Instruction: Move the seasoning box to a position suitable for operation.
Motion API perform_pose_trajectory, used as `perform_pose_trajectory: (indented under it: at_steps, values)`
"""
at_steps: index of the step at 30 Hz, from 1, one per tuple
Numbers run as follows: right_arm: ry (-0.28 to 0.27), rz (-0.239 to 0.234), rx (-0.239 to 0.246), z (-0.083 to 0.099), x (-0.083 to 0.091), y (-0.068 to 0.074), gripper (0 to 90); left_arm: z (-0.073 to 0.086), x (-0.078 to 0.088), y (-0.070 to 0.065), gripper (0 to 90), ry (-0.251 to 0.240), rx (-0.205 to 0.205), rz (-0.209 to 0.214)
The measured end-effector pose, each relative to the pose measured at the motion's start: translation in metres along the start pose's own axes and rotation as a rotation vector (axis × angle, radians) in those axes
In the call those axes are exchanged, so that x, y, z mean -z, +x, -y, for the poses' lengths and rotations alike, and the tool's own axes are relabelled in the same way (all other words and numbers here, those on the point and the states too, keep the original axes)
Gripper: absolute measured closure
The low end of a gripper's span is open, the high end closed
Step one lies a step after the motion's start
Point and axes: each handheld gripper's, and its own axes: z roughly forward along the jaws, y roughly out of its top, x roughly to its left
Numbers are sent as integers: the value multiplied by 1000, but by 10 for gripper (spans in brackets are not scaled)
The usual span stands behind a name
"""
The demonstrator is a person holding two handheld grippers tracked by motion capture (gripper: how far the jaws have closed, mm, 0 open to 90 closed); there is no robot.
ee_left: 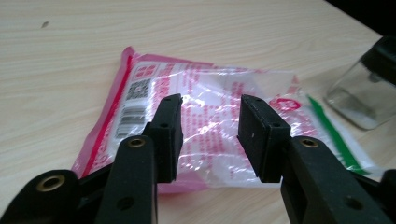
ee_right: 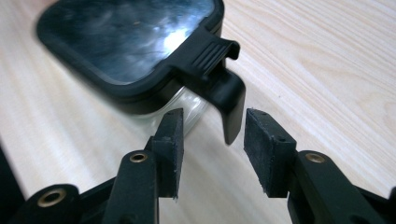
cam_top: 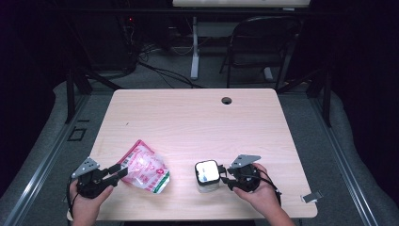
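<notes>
A pink and clear plastic pouch (cam_top: 146, 167) with red print lies flat on the table's near left. My left gripper (cam_top: 121, 170) sits at its left edge, jaws apart over the pouch (ee_left: 210, 116) without pressing it. A clear square jar with a black clip lid (cam_top: 207, 175) stands near the front middle. My right gripper (cam_top: 223, 177) is just right of it, open. In the right gripper view the lid's black clip latch (ee_right: 224, 93) sticks out between and just beyond the spread jaws, and neither pad touches it.
The light wooden table (cam_top: 197, 122) has a cable hole (cam_top: 227, 100) near its far edge. A small metal clip (cam_top: 312, 196) lies at the near right corner. A folding chair (cam_top: 263, 42) and desk leg stand beyond the table.
</notes>
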Motion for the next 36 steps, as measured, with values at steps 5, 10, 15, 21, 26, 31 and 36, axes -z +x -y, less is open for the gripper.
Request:
perform_pose_trajectory:
  at_steps: [5, 10, 15, 21, 26, 31, 36]
  values:
    - [-7, -18, -26, -8, 30, 5, 622, -14, -2, -12, 600, 6, -42, 27]
    - [-22, -21, -20, -27, 42, 2, 691, -29, -10, -31, 615, 49, -98, 69]
    - [-16, -31, -37, -46, 34, -4, 748, -42, -22, -51, 608, 89, -154, 80]
    - [-26, -7, -53, -56, 27, -6, 790, -52, -36, -66, 580, 112, -168, 104]
    - [-28, -6, -71, -51, 23, -9, 836, -52, -50, -77, 617, 146, -183, 133]
    - [-26, -37, -93, -46, 20, -9, 839, -50, -62, -90, 633, 161, -200, 149]
    - [-29, -43, -96, -45, 16, -5, 839, -47, -73, -106, 667, 174, -222, 193]
